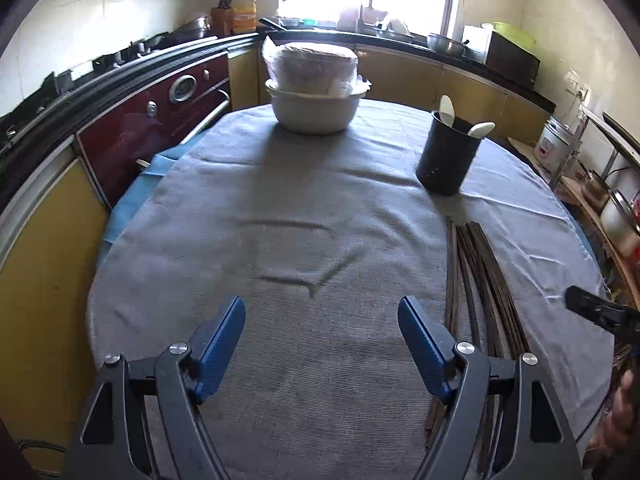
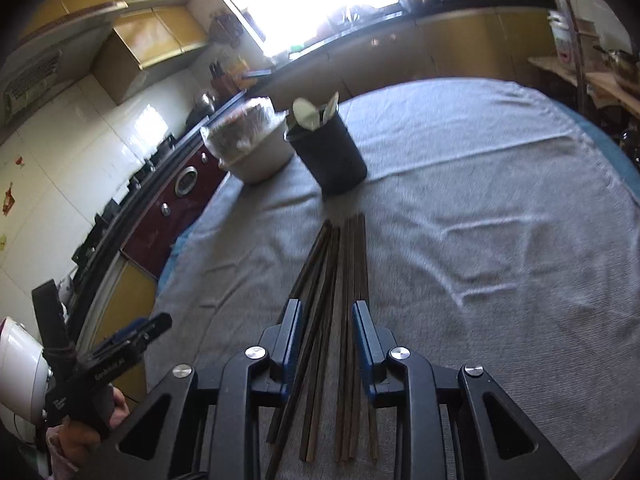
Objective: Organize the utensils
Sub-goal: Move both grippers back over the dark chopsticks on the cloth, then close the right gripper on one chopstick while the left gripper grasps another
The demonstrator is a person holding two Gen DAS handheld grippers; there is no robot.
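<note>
Several dark wooden chopsticks (image 2: 344, 248) lie in a loose fan on the grey tablecloth (image 2: 480, 200). My right gripper (image 2: 329, 316) hangs low over their near ends. Its blue pads (image 2: 294, 336) stand a little apart on either side of some sticks and do not press on them. Beyond the sticks stands a black utensil holder (image 2: 336, 152) with white spoons (image 2: 306, 114) in it. In the left wrist view the chopsticks (image 1: 480, 280) lie to the right of my left gripper (image 1: 322, 320), which is wide open over bare cloth with nothing between its fingers. The holder (image 1: 450, 156) stands at the back right.
A white bowl (image 1: 318, 108) holding plastic-wrapped contents sits at the far end of the table. A red oven front (image 1: 160, 120) and yellow cabinets run along the left. To the right of the table are a rice cooker (image 1: 554, 144) and a shelf with pots (image 1: 612, 208).
</note>
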